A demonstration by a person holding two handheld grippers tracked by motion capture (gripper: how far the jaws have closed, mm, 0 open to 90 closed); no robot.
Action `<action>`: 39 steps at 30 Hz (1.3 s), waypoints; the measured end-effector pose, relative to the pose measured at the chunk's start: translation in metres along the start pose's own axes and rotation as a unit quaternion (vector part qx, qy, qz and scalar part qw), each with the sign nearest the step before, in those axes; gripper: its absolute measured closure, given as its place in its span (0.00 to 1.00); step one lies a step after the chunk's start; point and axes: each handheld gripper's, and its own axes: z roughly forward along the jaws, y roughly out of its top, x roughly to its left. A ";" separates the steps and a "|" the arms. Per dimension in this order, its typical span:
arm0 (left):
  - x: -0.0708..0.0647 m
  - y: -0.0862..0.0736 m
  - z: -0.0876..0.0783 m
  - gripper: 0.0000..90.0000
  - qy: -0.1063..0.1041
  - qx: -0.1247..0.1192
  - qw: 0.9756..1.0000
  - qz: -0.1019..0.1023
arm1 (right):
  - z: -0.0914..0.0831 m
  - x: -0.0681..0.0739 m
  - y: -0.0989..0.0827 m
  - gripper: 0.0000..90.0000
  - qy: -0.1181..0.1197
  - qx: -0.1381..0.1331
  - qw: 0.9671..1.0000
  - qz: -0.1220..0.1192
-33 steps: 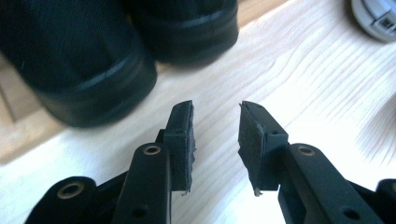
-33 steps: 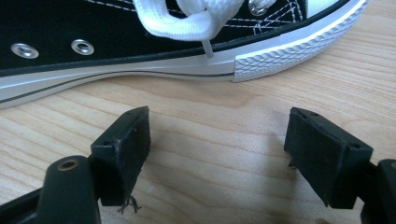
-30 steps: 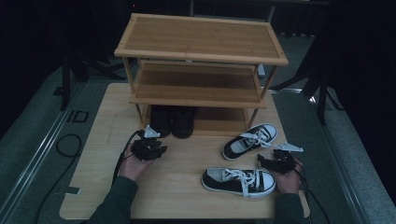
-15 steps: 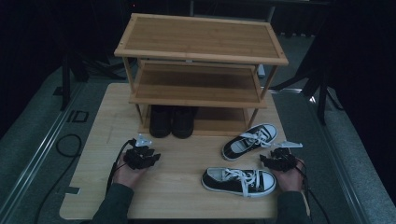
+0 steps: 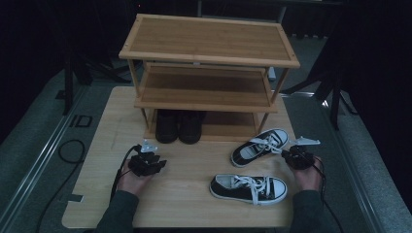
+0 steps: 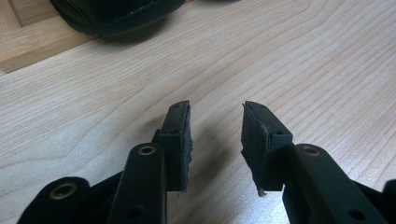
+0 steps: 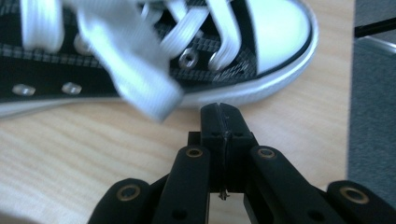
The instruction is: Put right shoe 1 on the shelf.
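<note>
The work in hand looks like putting shoes away on the rack (image 5: 209, 92), whose lowest shelf is already holding a dark pair (image 5: 179, 126) at its left end, leaving room on the right.

The right claw (image 7: 223, 112) is sitting clenched on nothing, its jaws pressed flat together just short of the far sneaker (image 7: 154, 51), near the white toe cap and a loose lace end. In the high view that sneaker (image 5: 259, 146) is lying angled on the counter (image 5: 97, 145) in front of the rack's free end, so it is likely the first to be lifted; the jaws will need to part before gripping.

The near sneaker (image 5: 248, 188) is lying on its sole closer to the person, apart from its mate.

The left claw (image 6: 215, 135) is hovering released, jaws apart over bare wood, with the dark pair's edge (image 6: 116, 14) ahead of it; it seems to be waiting clear of the work.
</note>
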 end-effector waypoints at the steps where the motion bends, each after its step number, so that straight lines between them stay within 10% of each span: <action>1: 0.000 0.000 0.000 0.69 0.001 0.000 1.000 0.000 | 0.000 -0.001 0.003 1.00 -0.002 0.000 1.000 -0.003; 28: 0.000 -0.002 -0.001 0.69 0.001 0.002 1.000 0.001 | 0.033 -0.044 0.055 1.00 -0.076 0.002 0.997 0.020; 39: -0.002 -0.002 0.001 0.69 0.001 0.005 1.000 0.003 | 0.049 -0.055 0.057 1.00 -0.071 0.025 0.997 0.030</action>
